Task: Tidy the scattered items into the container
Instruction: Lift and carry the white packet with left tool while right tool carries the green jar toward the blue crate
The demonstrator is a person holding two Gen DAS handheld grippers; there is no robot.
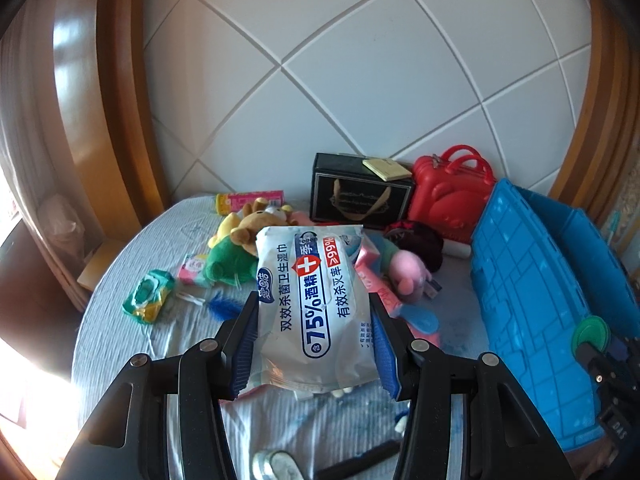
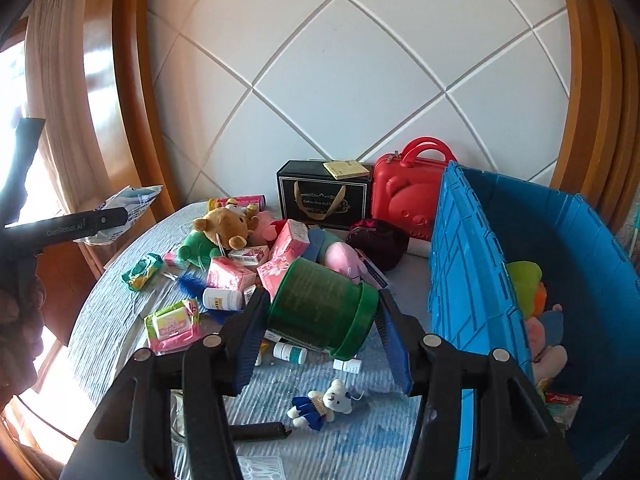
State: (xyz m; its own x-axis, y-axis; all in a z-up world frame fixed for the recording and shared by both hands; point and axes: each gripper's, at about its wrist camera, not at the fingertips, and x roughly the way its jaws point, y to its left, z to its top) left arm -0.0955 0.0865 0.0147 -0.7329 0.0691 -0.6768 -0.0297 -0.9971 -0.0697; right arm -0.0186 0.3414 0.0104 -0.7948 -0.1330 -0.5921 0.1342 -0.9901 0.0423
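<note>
At frame centre our left gripper [image 1: 314, 320] clamps its jaws on a white wipes pack [image 1: 316, 304]. Our right gripper [image 2: 322, 322] grips a green canister [image 2: 320, 306]. At right, the blue crate [image 2: 464, 264] holds plush toys [image 2: 536, 320] and a packet [image 2: 566, 402].

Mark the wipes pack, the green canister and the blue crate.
wipes pack [image 1: 316, 304]: left wrist view, printed front.
green canister [image 2: 316, 300]: right wrist view, ribbed side.
blue crate [image 2: 460, 264]: right wrist view, outer wall.
</note>
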